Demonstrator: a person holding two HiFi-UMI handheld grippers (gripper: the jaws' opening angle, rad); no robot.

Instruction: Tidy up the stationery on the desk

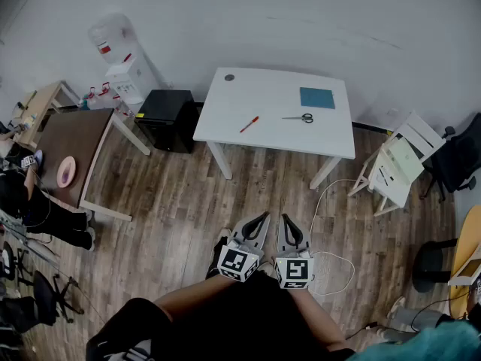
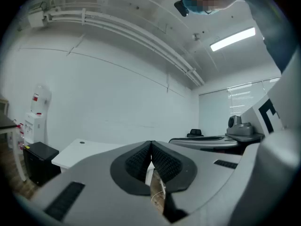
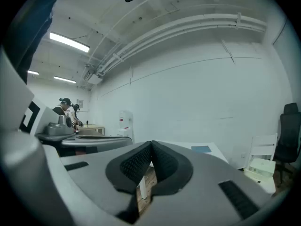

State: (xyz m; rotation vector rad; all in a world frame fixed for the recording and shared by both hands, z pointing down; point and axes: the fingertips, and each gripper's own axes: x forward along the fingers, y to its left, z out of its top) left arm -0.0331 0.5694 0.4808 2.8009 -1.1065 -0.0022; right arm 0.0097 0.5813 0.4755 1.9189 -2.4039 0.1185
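The white desk [image 1: 270, 96] stands against the wall, well apart from the person, with wood-plank floor [image 1: 180, 216] between. To its left, a black cabinet [image 1: 168, 119] sits just beside the desk's left edge. Farther left are a brown table [image 1: 71, 141] and a water dispenser [image 1: 120, 66]. A white folding chair [image 1: 398, 164] leans off the desk's right edge.

Low in the head view, the left gripper [image 1: 262, 217] and right gripper [image 1: 286, 219] are held side by side over the floor. Both point toward the desk. In the left gripper view the left gripper's [image 2: 151, 143] ribbed pads are pressed together with nothing between them. The right gripper [image 3: 151, 143] in its own view is the same, pads meeting and empty.

On the desk, a blue square pad [image 1: 317, 97] lies near the far right corner. A pair of scissors [image 1: 301, 117] lies just on the near side of it, apart from it. A red pen [image 1: 249, 124] lies at an angle left of the scissors, closer to the near edge. A small round grommet [image 1: 229, 77] marks the far left corner.
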